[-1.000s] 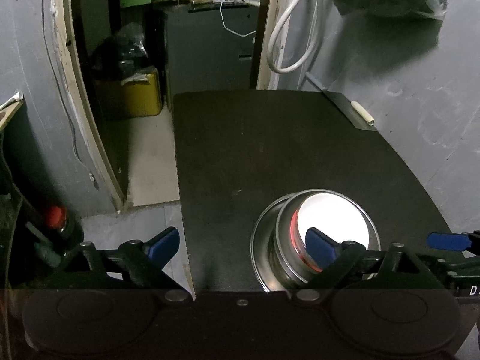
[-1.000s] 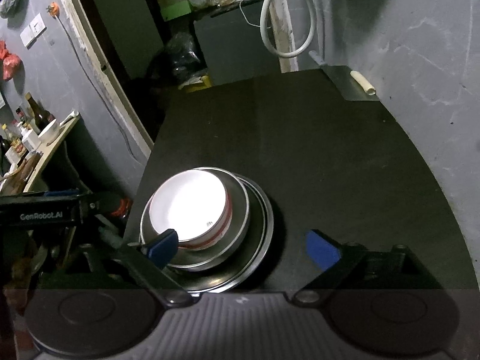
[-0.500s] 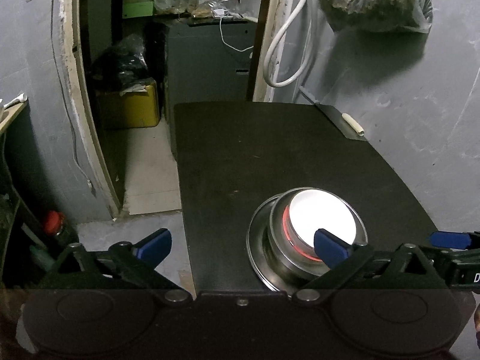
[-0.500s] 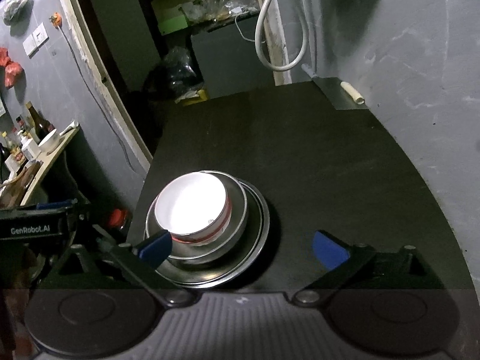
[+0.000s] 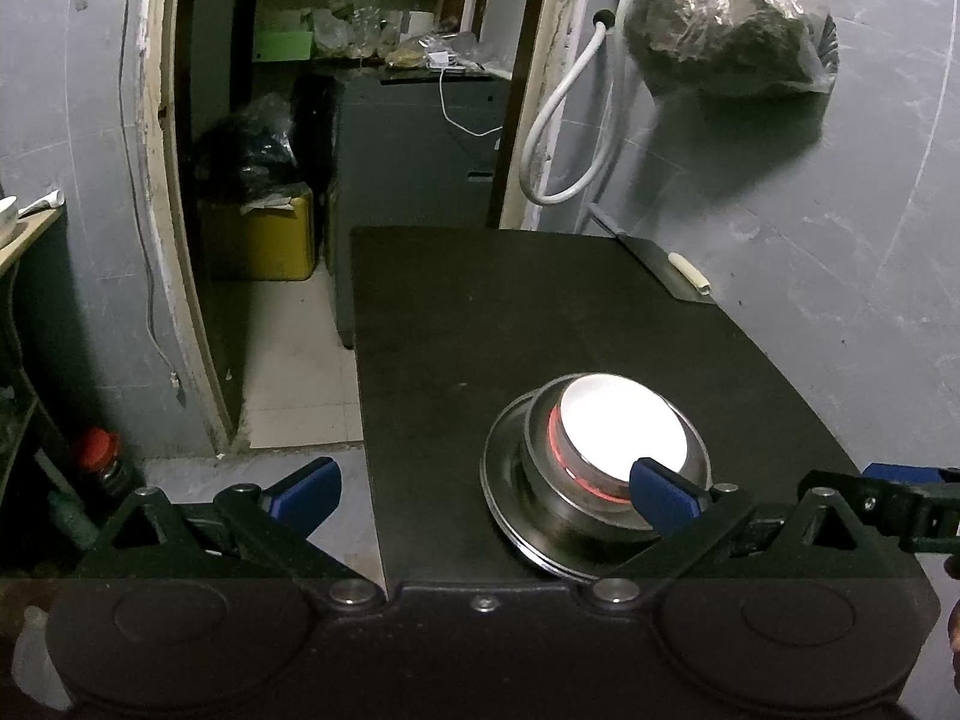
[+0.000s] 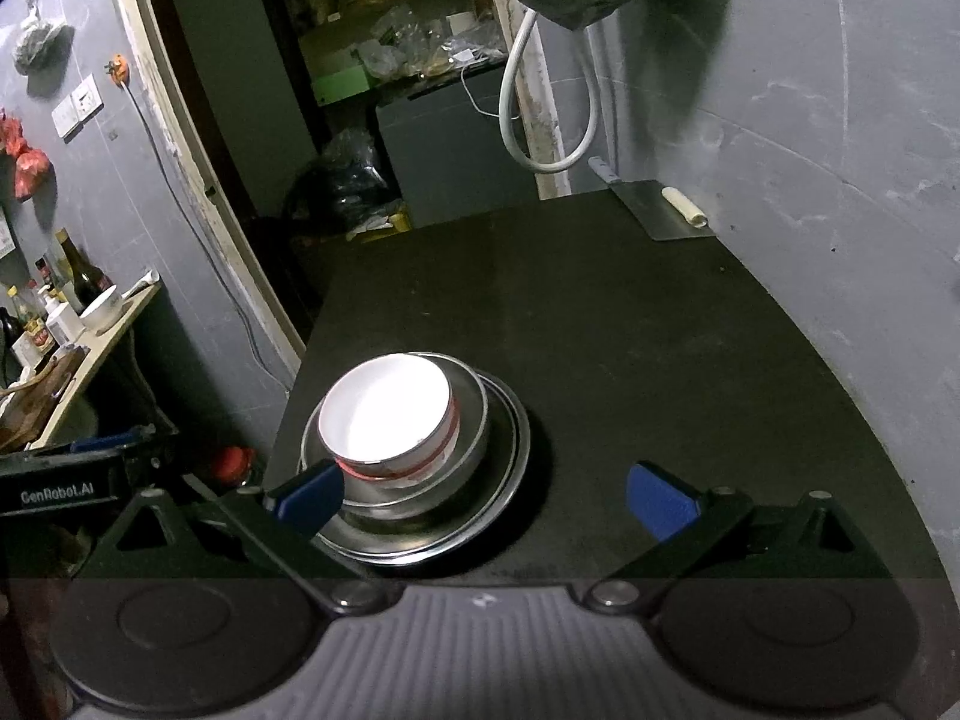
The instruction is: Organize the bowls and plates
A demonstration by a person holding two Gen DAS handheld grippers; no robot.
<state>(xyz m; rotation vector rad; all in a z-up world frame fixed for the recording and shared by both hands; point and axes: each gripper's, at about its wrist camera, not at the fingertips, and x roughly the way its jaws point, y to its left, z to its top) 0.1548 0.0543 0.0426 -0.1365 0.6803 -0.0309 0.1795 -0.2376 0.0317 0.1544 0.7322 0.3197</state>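
Observation:
A white bowl with a red band sits nested in a steel bowl, which rests on a steel plate near the front of the black table. My left gripper stands wide open; its right blue pad overlaps the stack's near rim in the view and its left pad hangs past the table's left edge. My right gripper is also wide open, with its left pad in front of the stack's near left rim. Neither holds anything.
A metal sheet with a pale roll lies at the table's far right corner. A grey wall runs along the right. A doorway with clutter opens at the left, and a side shelf with bottles stands at the far left.
Both grippers have drawn back from the stack and tilted up, so the stack looks smaller and farther. The jaws of both have spread a little wider.

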